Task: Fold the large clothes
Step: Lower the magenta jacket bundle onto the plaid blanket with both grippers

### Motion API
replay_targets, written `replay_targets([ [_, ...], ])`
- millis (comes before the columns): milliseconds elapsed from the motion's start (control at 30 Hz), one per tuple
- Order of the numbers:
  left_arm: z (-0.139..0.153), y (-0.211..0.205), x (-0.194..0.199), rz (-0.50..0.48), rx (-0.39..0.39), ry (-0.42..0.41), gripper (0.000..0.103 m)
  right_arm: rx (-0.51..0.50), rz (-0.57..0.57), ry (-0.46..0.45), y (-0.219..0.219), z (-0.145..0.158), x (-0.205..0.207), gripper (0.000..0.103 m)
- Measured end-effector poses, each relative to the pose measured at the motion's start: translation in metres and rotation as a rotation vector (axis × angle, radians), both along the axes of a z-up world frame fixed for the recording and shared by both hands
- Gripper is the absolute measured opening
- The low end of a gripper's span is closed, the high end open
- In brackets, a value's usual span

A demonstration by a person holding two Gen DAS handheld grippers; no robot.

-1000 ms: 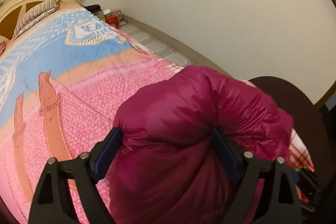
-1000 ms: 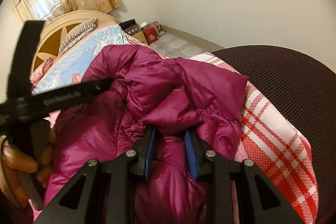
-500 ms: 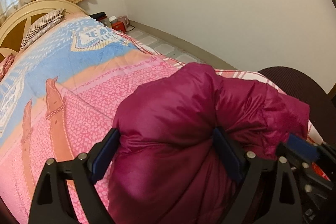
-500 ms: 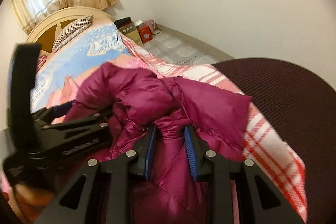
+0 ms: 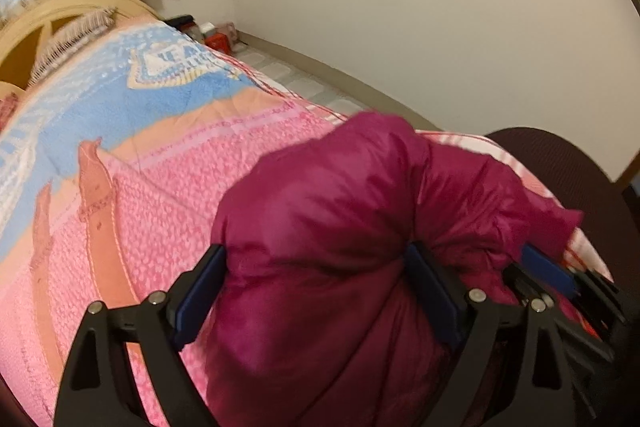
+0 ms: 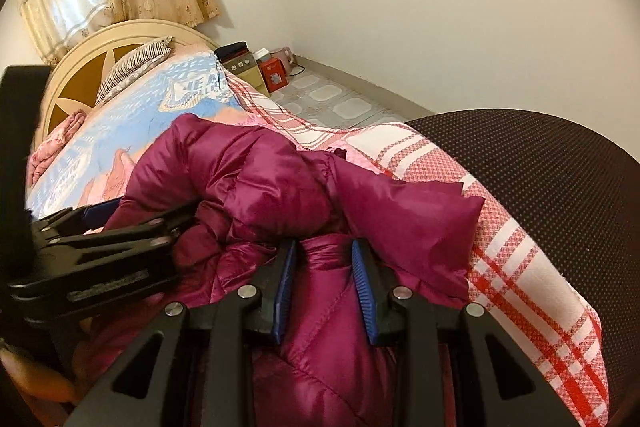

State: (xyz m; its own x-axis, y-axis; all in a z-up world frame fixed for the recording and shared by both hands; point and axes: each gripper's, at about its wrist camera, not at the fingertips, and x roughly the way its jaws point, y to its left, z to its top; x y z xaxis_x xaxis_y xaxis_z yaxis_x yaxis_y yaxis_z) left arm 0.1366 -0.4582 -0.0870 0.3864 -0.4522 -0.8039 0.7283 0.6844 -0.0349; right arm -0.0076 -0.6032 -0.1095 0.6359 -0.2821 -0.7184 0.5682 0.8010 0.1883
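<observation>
A puffy magenta down jacket [image 5: 340, 195] lies bunched at the foot of the bed, on the pink patterned blanket [image 5: 140, 187]. My left gripper [image 5: 316, 283] spans a thick wad of it; both blue pads press into the fabric and the jaws are closing slightly. My right gripper [image 6: 324, 279] is shut on a narrow quilted fold of the jacket [image 6: 260, 179], at the jacket's right side. The left gripper [image 6: 100, 239] shows at the left of the right wrist view, dug into the jacket. The right gripper [image 5: 560, 279] peeks in at the right edge of the left wrist view.
A red-and-white plaid sheet [image 6: 520, 267] covers the bed's corner. A dark mesh chair [image 6: 540, 187] stands right beside it. The headboard [image 6: 80, 67] and a striped pillow [image 6: 136, 63] are at the far end. Small boxes [image 6: 274, 75] stand on the tiled floor by the wall.
The two grippers have drawn closer together, bunching the jacket. The right gripper now shows in the left wrist view. Both grips are unchanged.
</observation>
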Motion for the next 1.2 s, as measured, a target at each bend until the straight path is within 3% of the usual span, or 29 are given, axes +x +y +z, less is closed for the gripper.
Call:
replay_targets([
  [67,0.006,0.016,-0.005,-0.009,-0.019,0.026,0.091,-0.001,0.0,0.001,-0.001,0.0,0.0,0.03],
  [233,0.026,0.063,-0.044,-0.049,-0.021,-0.049,0.09,-0.014,-0.005,0.009,-0.001,0.002,0.001,0.03],
  [433,0.015,0.098,-0.063,-0.014,-0.078,0.011,0.09,-0.027,-0.006,0.03,0.004,0.012,-0.002,0.031],
  [567,0.02,0.108,-0.063,-0.015,-0.098,0.041,0.09,-0.039,-0.011,-0.087,0.027,0.05,-0.049,0.031],
  [733,0.022,0.12,-0.073,-0.022,-0.115,0.054,0.09,-0.123,0.062,-0.109,0.093,0.074,-0.11,0.031],
  [900,0.015,0.12,-0.083,-0.007,-0.078,0.015,0.09,-0.014,0.075,-0.051,0.115,0.041,-0.124,0.031],
  [1067,0.016,0.119,-0.092,-0.006,-0.053,-0.033,0.091,0.005,0.048,-0.008,0.122,0.01,-0.117,0.031],
  [1200,0.018,0.128,-0.096,0.0,-0.067,-0.001,0.091,-0.017,0.022,-0.005,0.131,0.003,-0.119,0.032],
])
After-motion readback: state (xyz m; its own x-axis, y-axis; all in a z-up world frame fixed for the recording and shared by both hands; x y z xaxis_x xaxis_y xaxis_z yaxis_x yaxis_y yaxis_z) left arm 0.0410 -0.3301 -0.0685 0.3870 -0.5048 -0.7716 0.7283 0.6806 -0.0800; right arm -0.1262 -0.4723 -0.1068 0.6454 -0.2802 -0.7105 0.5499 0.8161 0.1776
